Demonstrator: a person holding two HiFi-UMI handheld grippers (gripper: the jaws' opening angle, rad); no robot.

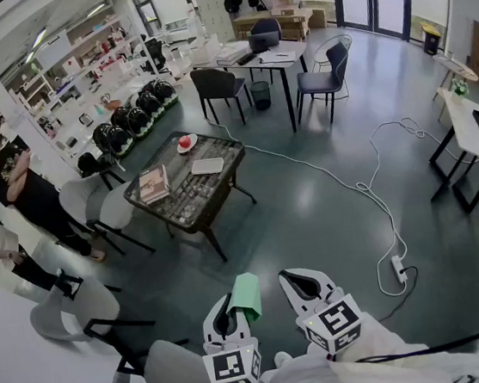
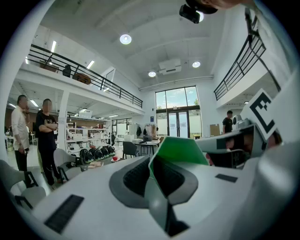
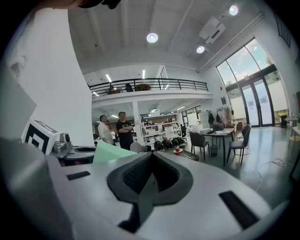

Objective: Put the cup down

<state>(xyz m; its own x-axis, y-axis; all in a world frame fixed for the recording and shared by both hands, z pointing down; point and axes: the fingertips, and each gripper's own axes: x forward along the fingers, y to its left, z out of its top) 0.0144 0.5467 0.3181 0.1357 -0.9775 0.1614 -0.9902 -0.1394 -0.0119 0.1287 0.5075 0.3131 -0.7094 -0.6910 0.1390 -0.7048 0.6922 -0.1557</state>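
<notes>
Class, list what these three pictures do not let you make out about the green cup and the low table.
- The green cup: lower part and base hidden behind the left gripper, left gripper view; head view shows only its top.
- The red thing on the table: too small to identify, head view.
- The book cover: too small to read, head view.

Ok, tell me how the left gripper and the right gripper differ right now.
The left gripper is clamped on the wall of a green cup; the right gripper has its jaws together on nothing. In the head view the left gripper sits nearer the person, while the right gripper reaches a little further forward. Both are white, both are shut, and both are held above the floor.
</notes>
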